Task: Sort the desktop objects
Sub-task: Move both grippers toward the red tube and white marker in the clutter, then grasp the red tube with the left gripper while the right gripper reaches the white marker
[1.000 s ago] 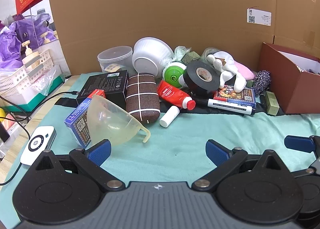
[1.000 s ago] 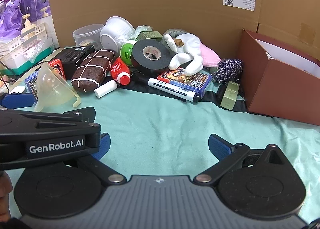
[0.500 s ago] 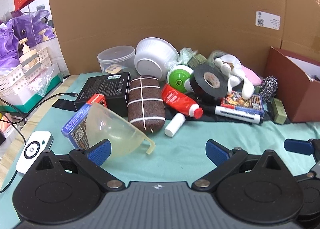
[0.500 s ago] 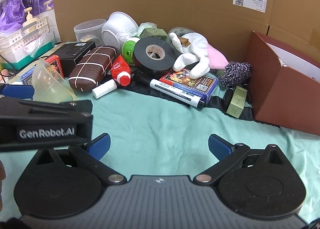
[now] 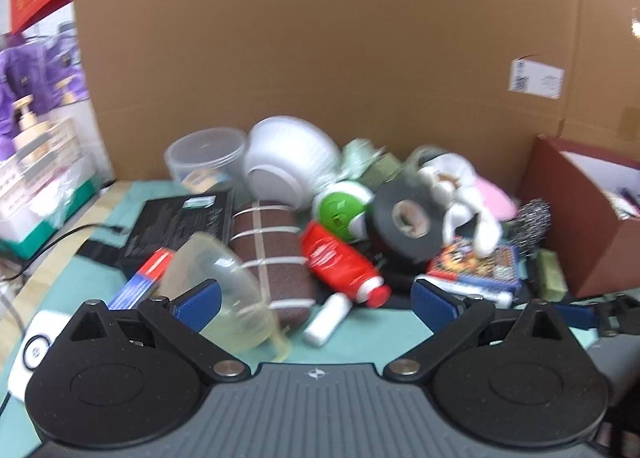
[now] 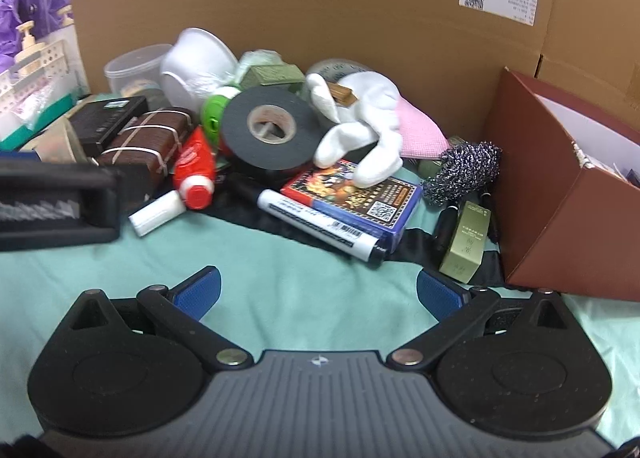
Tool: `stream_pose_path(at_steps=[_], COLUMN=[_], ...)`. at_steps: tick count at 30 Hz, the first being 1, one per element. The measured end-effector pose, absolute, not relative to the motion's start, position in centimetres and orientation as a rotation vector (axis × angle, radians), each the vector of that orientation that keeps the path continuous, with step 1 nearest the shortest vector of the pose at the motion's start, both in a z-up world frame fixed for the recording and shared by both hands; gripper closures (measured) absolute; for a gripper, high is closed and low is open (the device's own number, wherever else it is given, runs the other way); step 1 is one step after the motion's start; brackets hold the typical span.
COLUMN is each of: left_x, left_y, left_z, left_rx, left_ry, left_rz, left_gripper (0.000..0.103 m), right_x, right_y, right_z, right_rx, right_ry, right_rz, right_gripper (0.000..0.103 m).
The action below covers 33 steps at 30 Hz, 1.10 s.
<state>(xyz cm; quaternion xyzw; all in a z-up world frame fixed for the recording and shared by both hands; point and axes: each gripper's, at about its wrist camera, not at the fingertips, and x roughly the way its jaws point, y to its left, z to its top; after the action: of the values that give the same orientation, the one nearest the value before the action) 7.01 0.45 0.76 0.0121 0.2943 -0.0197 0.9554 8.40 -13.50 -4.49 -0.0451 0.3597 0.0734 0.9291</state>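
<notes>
Blurred clutter mid-frame, black tape roll (image 5: 407, 217) ctr-right, red tube (image 5: 340, 262) beside brown case (image 5: 272, 254), clear funnel (image 5: 224, 298) lower left, left gripper (image 5: 316, 304) fingers apart, red-brown box (image 5: 580, 218) far right

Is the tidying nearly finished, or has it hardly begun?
Hardly begun. Nothing looks sorted: the black tape roll, white glove and marker lie heaped by the brown box. Both claws, left and right, are open and empty.
</notes>
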Motion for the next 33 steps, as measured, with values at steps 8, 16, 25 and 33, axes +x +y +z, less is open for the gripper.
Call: stream_pose_path(at_steps=[8, 16, 25, 33], left_x=[9.2, 12.8, 14.4, 13.8], left_y=[-1.8, -2.1, -2.4, -1.9], left_z=[0.2, -2.3, -3.5, -3.6], left_rx=[0.054, 0.043, 0.144, 0.065], left_ry=[0.595, 0.677, 0.638, 0.671], left_rz=[-0.108, -0.101, -0.069, -0.151], left_gripper=[0.0, 0.002, 0.003, 0.069], right_x=[10.6, 12.6, 15.0, 13.3], right_y=[-13.6, -14.1, -14.4, -14.6], right_z=[-5.3, -6.0, -6.5, -5.8], right_rx=[-0.136, -0.11, -0.087, -0.126], right_ry=[0.756, 0.743, 0.727, 0.719], right_rz=[0.156, 0.194, 0.207, 0.21], right_gripper=[0.002, 0.002, 0.001, 0.022])
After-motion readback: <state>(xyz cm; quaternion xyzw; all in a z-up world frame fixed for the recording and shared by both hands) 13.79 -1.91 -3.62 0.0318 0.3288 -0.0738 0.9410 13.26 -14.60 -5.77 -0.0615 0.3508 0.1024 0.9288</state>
